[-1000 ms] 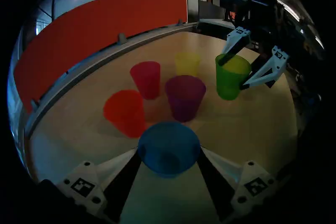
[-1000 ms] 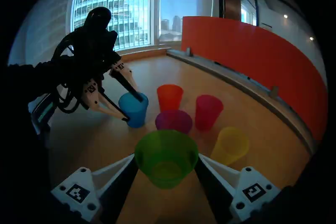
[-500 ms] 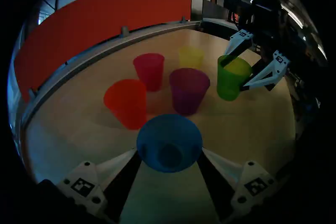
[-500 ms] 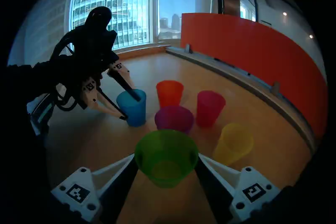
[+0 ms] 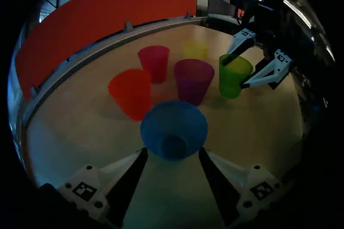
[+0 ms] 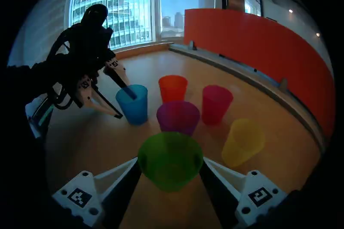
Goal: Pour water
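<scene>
Left gripper view: left tongs (image 5: 172, 150) part-closed on blue cup (image 5: 174, 126), one finger each side, mouth facing cam; orange cup (image 5: 130, 93) & purple cup (image 5: 193, 80) just ahead, in front of pink cup (image 5: 154, 62) & yellow cup (image 5: 195, 50); green cup (image 5: 232, 76) off right in right tongs (image 5: 234, 74).

Right gripper view: right tongs (image 6: 170, 163) clamp green cup (image 6: 170, 164) both sides; purple cup (image 6: 177, 117) directly ahead; blue cup (image 6: 132, 103) to its left; wood tabletop (image 6: 99, 143) below; red partition (image 6: 266, 44) behind.

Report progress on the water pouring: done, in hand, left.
Done: the left gripper is shut on the blue cup, the right gripper on the green cup. In hand: both cups held upright. Left: the pour itself; neither cup is tipped over another, and I cannot tell whether either holds water.
</scene>
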The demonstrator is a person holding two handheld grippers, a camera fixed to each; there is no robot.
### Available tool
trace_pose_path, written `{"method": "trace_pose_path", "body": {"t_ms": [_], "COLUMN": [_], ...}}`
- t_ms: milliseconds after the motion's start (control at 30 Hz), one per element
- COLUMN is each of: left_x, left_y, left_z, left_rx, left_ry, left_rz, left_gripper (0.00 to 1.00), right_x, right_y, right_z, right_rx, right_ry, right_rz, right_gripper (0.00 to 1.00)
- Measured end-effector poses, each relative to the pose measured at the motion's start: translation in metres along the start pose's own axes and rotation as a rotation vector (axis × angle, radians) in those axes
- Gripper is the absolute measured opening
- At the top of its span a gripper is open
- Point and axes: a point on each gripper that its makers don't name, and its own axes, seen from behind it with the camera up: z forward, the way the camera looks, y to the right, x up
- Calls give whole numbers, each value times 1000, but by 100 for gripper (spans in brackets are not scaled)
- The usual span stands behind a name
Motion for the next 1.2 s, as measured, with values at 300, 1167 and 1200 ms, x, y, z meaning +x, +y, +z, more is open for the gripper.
{"method": "trace_pose_path", "body": {"t_ms": [300, 1167, 1200], "left_x": [-6, -8, -8], "left_y": [1, 3, 3], "left_z": [-7, -23, -24], "left_rx": [7, 33, 37], "left_ry": [3, 30, 35], "left_rz": [-2, -34, -39], "left_gripper": [88, 88, 88], "right_x": [-11, -23, -24], "right_y": [-2, -2, -1], "right_z": [4, -18, -21], "right_rx": [-2, -35, -40], "right_ry": [-23, -14, -11], "right_rz": [-3, 13, 15], "right_gripper": [90, 100, 100]}}
